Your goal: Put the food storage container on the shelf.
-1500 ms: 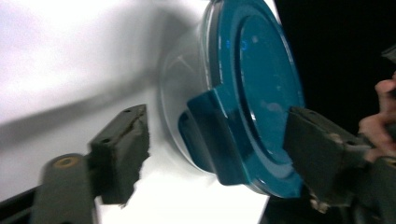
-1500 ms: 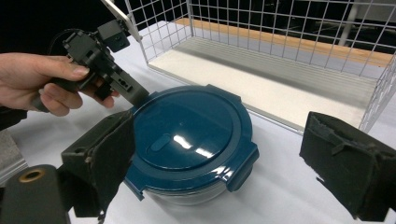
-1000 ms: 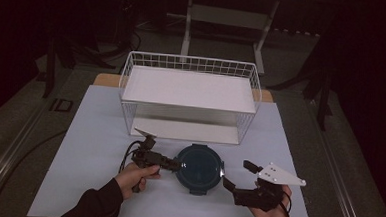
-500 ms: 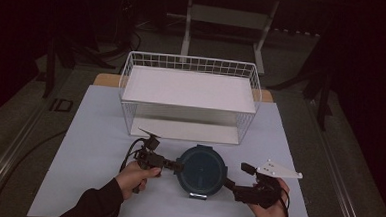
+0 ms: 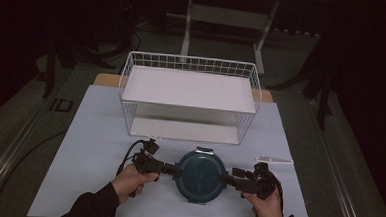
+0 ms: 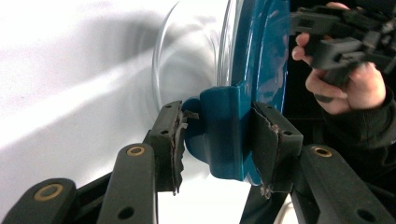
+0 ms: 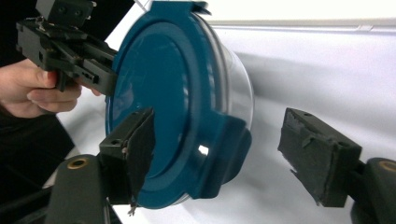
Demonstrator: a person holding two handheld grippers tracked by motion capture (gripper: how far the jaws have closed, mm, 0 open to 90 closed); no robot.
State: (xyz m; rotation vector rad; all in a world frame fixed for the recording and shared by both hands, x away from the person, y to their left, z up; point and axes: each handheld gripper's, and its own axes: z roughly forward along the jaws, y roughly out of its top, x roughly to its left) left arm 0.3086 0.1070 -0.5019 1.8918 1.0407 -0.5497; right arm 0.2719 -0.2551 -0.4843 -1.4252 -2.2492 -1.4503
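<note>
A round clear container with a dark teal lid (image 5: 201, 175) is near the front edge of the white table cover. My left gripper (image 5: 175, 170) is shut on the lid's left latch tab (image 6: 224, 135), with a pad on each side of it. My right gripper (image 5: 229, 177) is at the lid's right side. Its jaws have just been closing with the right latch tab (image 7: 224, 154) between them. One of its pads (image 7: 140, 144) lies against the lid top and the other pad (image 7: 317, 154) stands clear of the tab. The other hand and gripper (image 7: 65, 44) show beyond the lid.
A white wire basket (image 5: 191, 63) with a white shelf stands behind the container, across the middle of the table. The white table cover (image 5: 94, 133) has bare room on both sides. Dark floor and metal frame legs lie beyond the table.
The right gripper has moved left and down to the lid's right edge, and its jaws have narrowed around the tab. The left gripper keeps its hold on the left tab.
</note>
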